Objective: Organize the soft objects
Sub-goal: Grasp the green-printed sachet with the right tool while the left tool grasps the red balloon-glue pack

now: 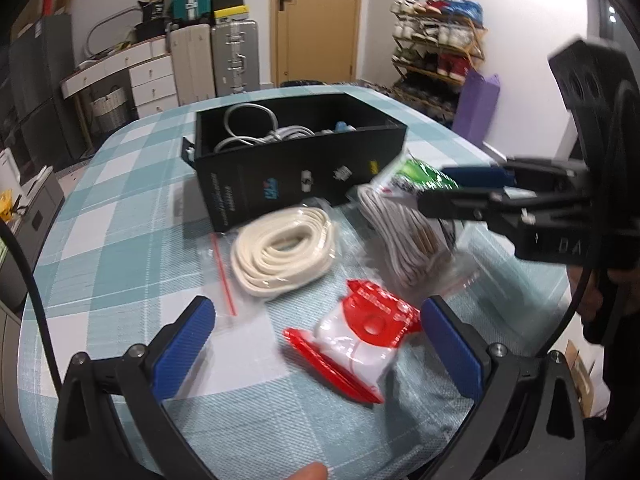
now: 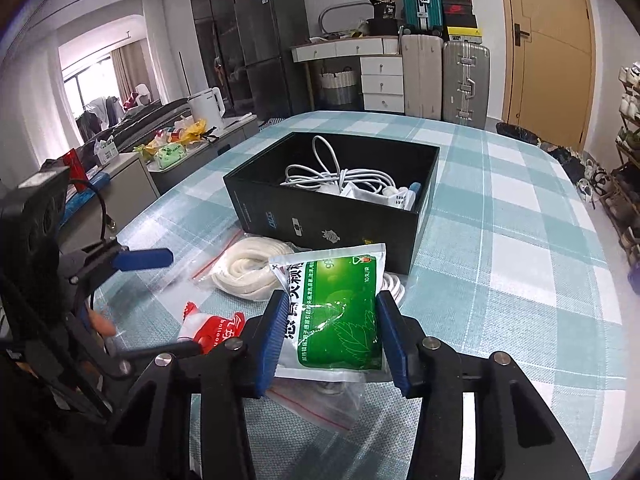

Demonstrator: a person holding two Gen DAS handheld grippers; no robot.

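On the desk [image 2: 500,208] stands one black box [image 2: 332,220]. In front of it lie four soft packs: one cream rope coil [image 1: 284,252], one grey cord bundle [image 1: 404,240], one red-white balloon bag [image 1: 360,340] and one green sachet [image 2: 340,316]. Two tools show: left tool [image 1: 316,344], right tool [image 2: 332,336].

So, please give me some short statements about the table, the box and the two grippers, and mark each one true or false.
1. The right gripper is shut on the green packet. True.
2. The black box is empty. False: white cables lie inside it.
3. The left gripper is open, over the red and white packet. True.
4. The white rope coil lies inside the box. False: it lies on the tablecloth, in front of the box.
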